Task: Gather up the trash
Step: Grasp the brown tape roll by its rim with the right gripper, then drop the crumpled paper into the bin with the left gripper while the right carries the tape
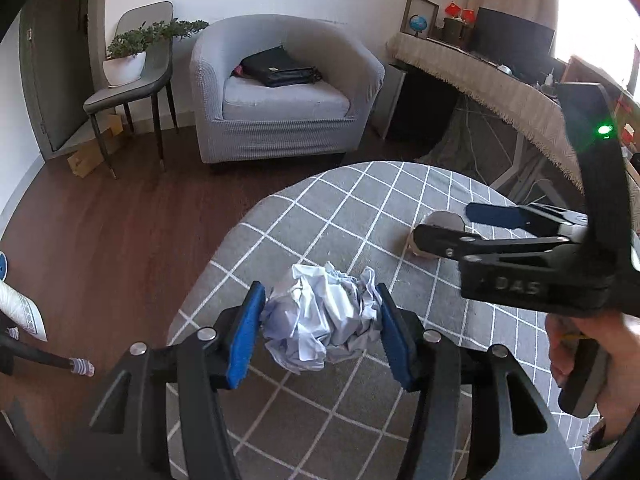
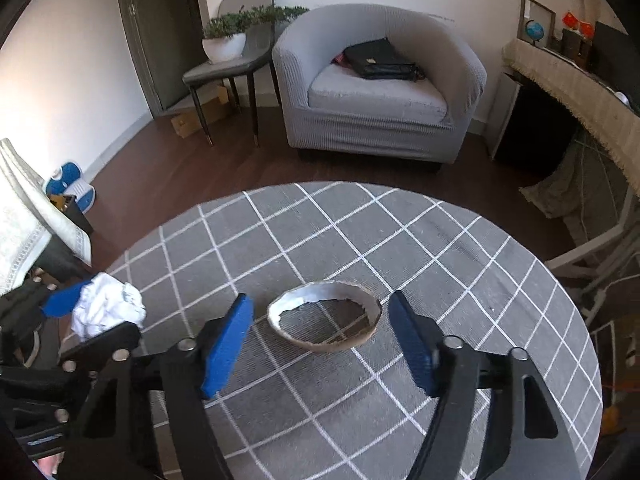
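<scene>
My left gripper [image 1: 320,308] is shut on a crumpled white paper ball [image 1: 320,316], held over the round table with a grey checked cloth [image 1: 360,208]. The ball also shows in the right wrist view [image 2: 106,308], at the table's left edge. My right gripper [image 2: 320,320] is open, its blue pads either side of a torn, empty paper cup rim [image 2: 324,320] that lies on the cloth, just behind the fingertips. In the left wrist view the right gripper [image 1: 444,226] hangs over that cup [image 1: 440,224] at the right.
A grey armchair [image 2: 380,92] with a black bag [image 2: 380,60] stands behind the table. A chair with a potted plant [image 2: 228,40] is to its left. A covered desk [image 2: 580,84] runs along the right. A dark bin [image 2: 74,212] stands on the floor, left.
</scene>
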Motion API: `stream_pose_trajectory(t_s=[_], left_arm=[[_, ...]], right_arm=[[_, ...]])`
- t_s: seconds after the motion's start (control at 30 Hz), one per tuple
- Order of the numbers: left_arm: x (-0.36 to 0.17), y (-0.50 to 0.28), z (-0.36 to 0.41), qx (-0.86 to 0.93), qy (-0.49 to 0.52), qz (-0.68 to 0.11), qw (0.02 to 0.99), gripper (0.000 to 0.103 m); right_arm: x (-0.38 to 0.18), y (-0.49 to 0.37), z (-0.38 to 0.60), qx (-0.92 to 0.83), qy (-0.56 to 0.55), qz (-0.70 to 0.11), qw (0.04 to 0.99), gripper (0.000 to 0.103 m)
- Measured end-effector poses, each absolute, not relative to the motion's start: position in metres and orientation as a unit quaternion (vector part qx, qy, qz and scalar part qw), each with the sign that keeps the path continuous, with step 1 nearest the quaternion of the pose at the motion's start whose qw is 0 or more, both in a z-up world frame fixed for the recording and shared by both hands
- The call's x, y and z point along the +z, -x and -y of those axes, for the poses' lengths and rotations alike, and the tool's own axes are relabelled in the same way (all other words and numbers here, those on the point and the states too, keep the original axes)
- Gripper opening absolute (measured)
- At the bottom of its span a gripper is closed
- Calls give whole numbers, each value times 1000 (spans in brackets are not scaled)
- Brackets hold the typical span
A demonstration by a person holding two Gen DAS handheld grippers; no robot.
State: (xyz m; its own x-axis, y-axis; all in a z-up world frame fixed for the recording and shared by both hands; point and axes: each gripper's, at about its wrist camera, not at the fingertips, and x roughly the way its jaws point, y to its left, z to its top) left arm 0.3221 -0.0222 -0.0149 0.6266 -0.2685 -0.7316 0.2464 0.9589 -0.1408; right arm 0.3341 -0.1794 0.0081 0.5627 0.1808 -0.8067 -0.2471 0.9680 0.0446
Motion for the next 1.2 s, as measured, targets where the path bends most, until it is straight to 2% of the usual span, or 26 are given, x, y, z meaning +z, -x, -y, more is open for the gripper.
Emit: stream_pose_trajectory(t_s=[0.1,0.23,0.8,1.2], left_arm=[[-16,-326,20,-144,18,-408,901,58],[-18,-329,21,-146,22,-410,900,58],[-17,-296,10,-144,16,-417,897,58],[-4,-232,-40,-112,21,-408,906,58]], right_arm=[[2,-339,178,119,39,-460,879,61],[1,-340,176,117,44,-458,880,60],[21,-304,158,145,13,-440,886,60],[32,-245,97,184,23,-428,885,60]])
